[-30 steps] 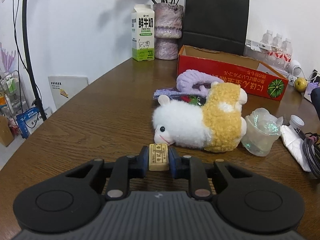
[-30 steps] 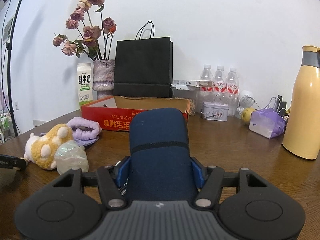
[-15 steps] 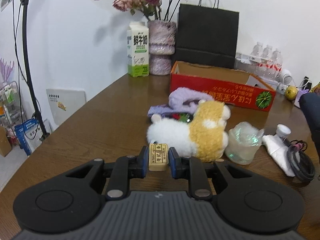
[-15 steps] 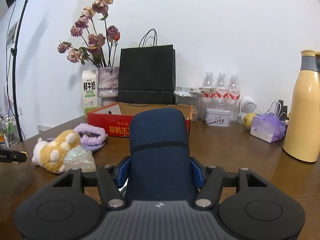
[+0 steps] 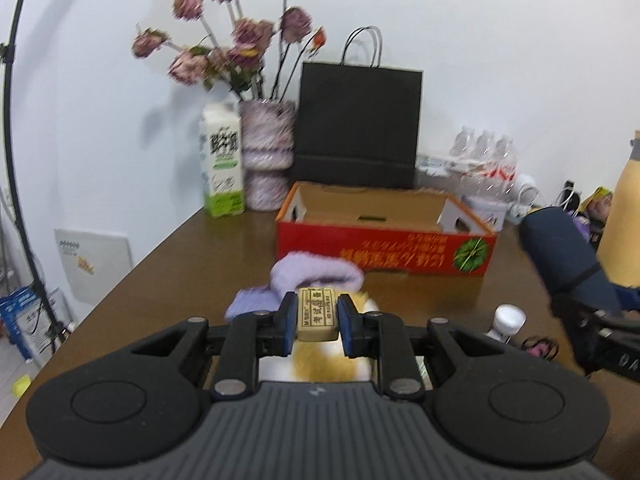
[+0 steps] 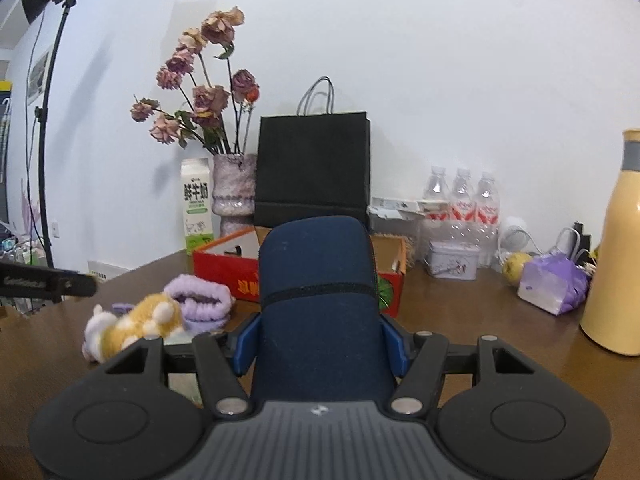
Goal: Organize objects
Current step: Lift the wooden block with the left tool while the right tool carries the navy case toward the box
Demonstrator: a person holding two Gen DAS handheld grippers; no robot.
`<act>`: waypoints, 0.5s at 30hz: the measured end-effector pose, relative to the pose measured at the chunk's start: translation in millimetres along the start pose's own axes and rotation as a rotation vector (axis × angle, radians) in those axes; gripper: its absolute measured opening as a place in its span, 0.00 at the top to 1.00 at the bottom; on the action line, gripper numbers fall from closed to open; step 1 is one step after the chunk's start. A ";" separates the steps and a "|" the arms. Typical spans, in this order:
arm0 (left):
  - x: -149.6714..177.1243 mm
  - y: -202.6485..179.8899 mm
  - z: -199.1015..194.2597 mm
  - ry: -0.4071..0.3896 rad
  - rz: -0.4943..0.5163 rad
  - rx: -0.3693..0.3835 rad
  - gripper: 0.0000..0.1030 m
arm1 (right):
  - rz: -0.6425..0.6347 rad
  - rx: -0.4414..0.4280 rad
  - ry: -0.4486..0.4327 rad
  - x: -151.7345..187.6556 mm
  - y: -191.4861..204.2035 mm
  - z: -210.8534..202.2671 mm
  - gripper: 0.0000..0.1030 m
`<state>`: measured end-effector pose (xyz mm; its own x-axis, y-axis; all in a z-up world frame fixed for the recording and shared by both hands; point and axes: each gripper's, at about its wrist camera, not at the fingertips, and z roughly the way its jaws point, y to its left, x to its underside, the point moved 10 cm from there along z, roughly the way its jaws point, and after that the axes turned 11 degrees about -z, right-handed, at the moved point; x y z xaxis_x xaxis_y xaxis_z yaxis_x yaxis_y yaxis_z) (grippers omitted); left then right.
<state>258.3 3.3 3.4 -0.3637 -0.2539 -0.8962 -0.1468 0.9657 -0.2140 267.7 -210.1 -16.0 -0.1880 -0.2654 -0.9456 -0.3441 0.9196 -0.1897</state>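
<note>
Left gripper (image 5: 317,317) clamped on eraser (image 5: 317,313), held above plush toy (image 5: 328,360), in front of red box (image 5: 384,248). Right gripper (image 6: 320,340) grips blue pouch (image 6: 318,296), near box.

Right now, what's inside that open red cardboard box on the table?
The red cardboard box shows only bare brown inner walls and a slot in the far wall in the left wrist view. Its floor is hidden by the front wall, so anything lying low cannot be seen.
</note>
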 end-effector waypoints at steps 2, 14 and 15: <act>-7.5 -8.5 4.3 -0.010 0.005 0.016 0.79 | -0.003 -0.008 -0.006 -7.7 2.3 5.3 0.41; -50.4 -40.9 43.8 -0.061 -0.008 0.065 0.79 | 0.032 -0.060 0.003 -44.3 2.7 53.3 0.41; -53.5 -42.3 49.4 -0.061 -0.009 0.063 0.79 | 0.037 -0.064 0.008 -46.2 1.9 58.5 0.41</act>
<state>329.5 -21.3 41.2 -0.3058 -0.2607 -0.9157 -0.0913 0.9654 -0.2443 329.6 -179.1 11.9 -0.2086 -0.2344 -0.9495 -0.3952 0.9083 -0.1374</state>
